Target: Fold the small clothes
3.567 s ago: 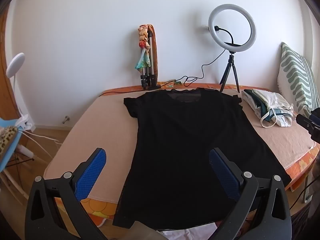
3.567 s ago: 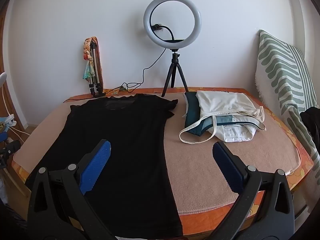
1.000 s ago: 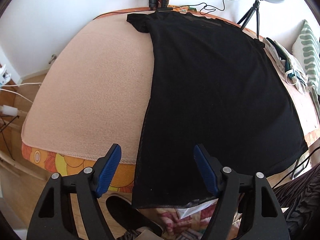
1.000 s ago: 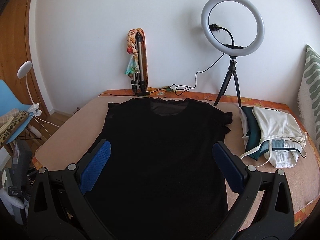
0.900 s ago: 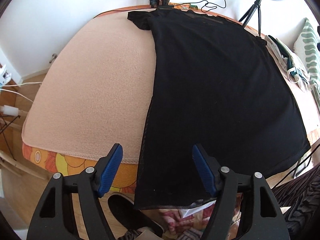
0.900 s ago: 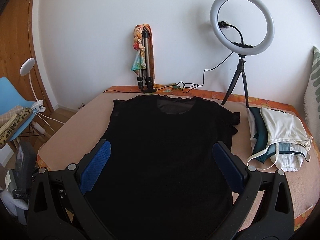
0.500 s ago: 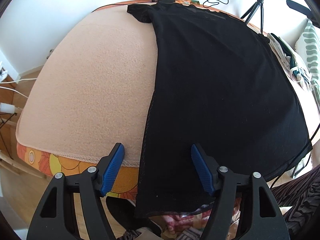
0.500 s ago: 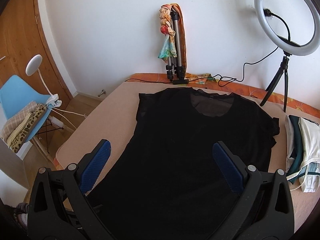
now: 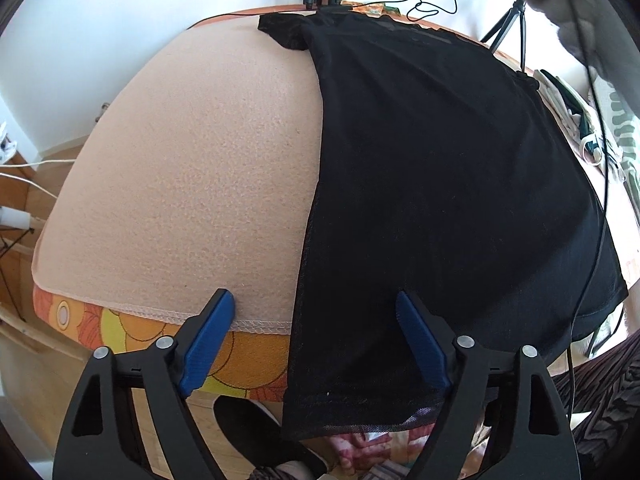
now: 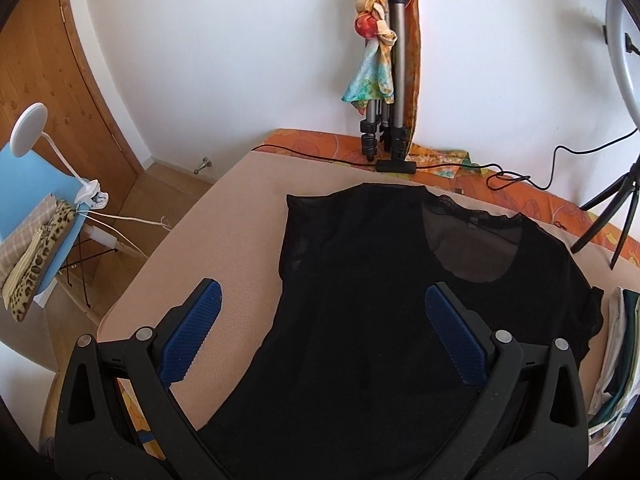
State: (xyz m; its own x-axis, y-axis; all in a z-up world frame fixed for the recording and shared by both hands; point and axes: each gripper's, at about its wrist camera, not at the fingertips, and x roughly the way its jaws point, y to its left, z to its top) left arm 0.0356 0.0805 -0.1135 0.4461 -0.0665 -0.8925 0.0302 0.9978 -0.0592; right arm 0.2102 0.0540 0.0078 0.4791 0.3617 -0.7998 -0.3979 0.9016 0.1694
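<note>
A black short-sleeved top [image 9: 432,168] lies flat on a beige blanket [image 9: 192,168], neck at the far end, hem hanging over the near edge. My left gripper [image 9: 312,320] is open and empty, its blue pads straddling the top's near left hem corner from above. My right gripper [image 10: 320,320] is open and empty, hovering above the top [image 10: 360,320] near its left side, below the left sleeve [image 10: 298,216].
A folded tripod with a scarf [image 10: 384,80] and a ring light [image 10: 624,40] stand at the far edge, with cables [image 10: 460,168]. Folded clothes [image 10: 620,344] lie to the right. A blue chair with a clip lamp [image 10: 36,184] stands left of the bed.
My left gripper has dropped closer to the hem corner. My right gripper has swung left and tilted down over the top's left side.
</note>
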